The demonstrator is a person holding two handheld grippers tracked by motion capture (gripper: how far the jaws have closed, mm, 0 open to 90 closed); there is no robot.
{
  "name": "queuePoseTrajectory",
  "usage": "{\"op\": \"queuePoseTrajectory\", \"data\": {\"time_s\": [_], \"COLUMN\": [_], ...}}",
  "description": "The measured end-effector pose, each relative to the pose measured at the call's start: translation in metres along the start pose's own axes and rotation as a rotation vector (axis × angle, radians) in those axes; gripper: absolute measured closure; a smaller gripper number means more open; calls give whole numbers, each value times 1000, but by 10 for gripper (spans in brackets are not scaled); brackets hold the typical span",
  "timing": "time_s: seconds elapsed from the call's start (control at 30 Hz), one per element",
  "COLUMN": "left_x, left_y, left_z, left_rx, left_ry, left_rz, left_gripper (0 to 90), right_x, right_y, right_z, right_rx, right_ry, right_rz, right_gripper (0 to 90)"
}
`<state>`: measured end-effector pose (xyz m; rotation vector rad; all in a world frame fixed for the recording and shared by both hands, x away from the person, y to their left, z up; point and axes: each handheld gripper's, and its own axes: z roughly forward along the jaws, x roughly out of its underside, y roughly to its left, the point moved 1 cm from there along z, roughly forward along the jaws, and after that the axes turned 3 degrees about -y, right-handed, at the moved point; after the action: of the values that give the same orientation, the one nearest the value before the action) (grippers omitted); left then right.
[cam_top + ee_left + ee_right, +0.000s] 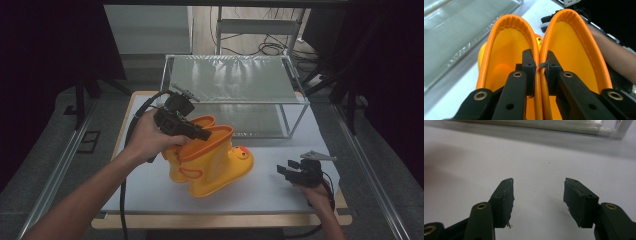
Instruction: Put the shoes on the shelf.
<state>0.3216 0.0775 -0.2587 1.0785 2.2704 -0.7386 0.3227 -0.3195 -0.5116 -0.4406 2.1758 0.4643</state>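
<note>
Behind the boots (210,160) at mid-frame a rack (235,80) is waiting while the left gripper (192,131) is pinching both cuffs together, right gripper (290,172) idling open.

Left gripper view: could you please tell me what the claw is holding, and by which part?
The left claw pinches the pair of yellow rain boots by their two touching orange top rims, one jaw inside each boot.

2 yellow boots (212,160), 1 shelf rack (235,80), 2 claws.

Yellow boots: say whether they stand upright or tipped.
Tipped. The yellow boots lean, left gripper fingers pinching both orange cuffs together.
</note>
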Motion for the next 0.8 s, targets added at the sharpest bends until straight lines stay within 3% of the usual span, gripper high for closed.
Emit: {"op": "queuePoseTrajectory", "data": {"time_s": [0.4,0.57,0.8], "left_x": [-40,-64,-86], "left_y": [-11,-16,-13], "left_z": [-16,-25,-34], "left_rx": [29,20,26], "left_ry": [-35,-50,-90], "left_rz": [21,47,36], "left_gripper": [823,824,824], "right_x": [0,0,0], "right_y": [-2,-2,-3], "right_z": [-2,-1,-2], "right_rx": [3,4,5], "right_ry": [-6,-6,-7], "right_rz": [9,13,18], "right_gripper": [416,417,417]}}
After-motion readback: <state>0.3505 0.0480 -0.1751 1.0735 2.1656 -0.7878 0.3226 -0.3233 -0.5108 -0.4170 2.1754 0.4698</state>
